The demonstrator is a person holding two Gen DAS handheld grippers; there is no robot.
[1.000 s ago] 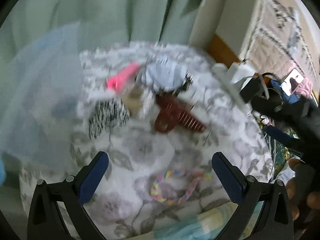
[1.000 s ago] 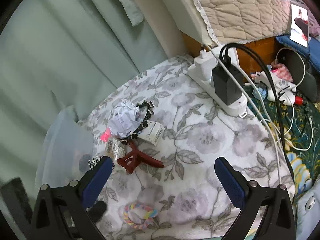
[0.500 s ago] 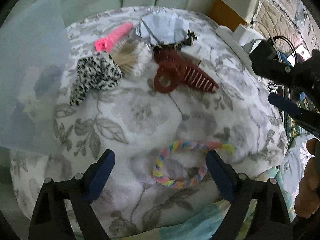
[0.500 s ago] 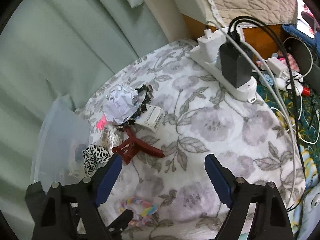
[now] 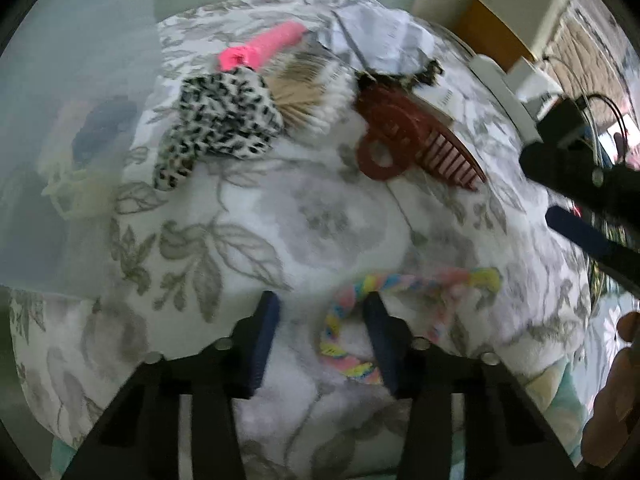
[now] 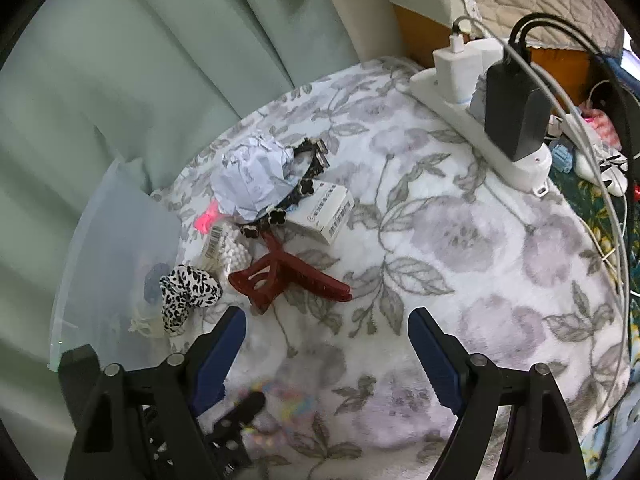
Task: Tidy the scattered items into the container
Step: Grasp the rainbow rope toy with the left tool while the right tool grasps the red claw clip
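Observation:
A rainbow braided hair tie point(image 5: 404, 286) lies on the floral blanket point(image 5: 304, 208). My left gripper point(image 5: 322, 306) is down on it with its jaws closing. The loop's left strand lies between them and the right finger point(image 5: 378, 332) stands inside the loop, but the pads do not press on it. My right gripper point(image 6: 326, 316) is open and empty, just short of the dark red claw clip point(image 6: 280, 276). A leopard scrunchie point(image 6: 188, 288), a pink item point(image 5: 264, 46), cotton swabs point(image 5: 308, 96), crumpled paper point(image 6: 252, 172) and a small white box point(image 6: 324, 212) lie beyond. The translucent container point(image 6: 112, 260) stands at the left.
A white power strip point(image 6: 480, 136) with chargers and cables point(image 6: 616, 208) runs along the blanket's right edge. A green curtain point(image 6: 120, 60) hangs behind the container. A black beaded headband point(image 6: 308, 176) curls around the paper. A person's hand point(image 5: 616, 392) shows at the right.
My left gripper has come down onto the rainbow hair tie and its jaws have narrowed sharply around one strand. The right gripper has moved closer to the claw clip, its jaws slightly narrower.

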